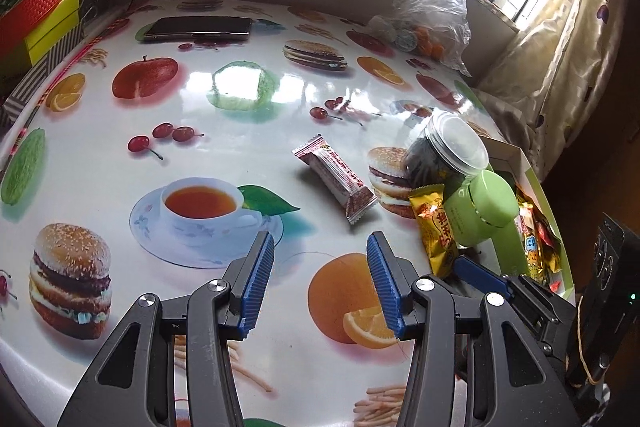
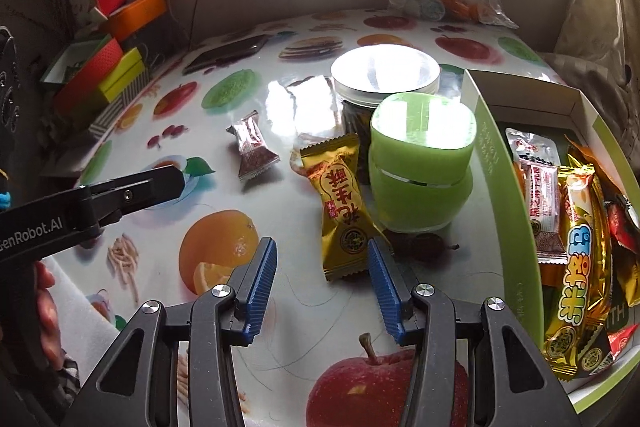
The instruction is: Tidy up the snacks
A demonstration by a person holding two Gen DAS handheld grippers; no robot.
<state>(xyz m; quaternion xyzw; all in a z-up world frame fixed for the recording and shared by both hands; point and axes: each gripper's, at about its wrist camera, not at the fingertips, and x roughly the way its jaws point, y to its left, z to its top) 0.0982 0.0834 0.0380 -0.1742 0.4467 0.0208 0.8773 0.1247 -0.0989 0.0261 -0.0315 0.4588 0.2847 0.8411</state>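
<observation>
The right hand-held gripper (image 2: pixel 322 273), jaws apart and empty, is aligned toward the gold candy packet (image 2: pixel 340 203) on the table (image 2: pixel 120 315), beside the snack box (image 2: pixel 496 187). The left hand-held gripper (image 1: pixel 320 275), likewise empty, faces the red-and-white wafer packet (image 1: pixel 336 179).

A dark phone (image 1: pixel 199 28) lies at the far edge of the fruit-printed table (image 1: pixel 240 155), coloured boxes (image 1: pixel 38 15) stacked beside it, curtain (image 1: pixel 560 59) hanging opposite.

Tabletop (image 1: pixel 280 87): glossy printed plastic sheet. Gold wrapper (image 2: pixel 340 203): shiny foil. Green jar (image 2: pixel 420 167): smooth plastic. Box (image 2: pixel 492 163): matt cardboard.
</observation>
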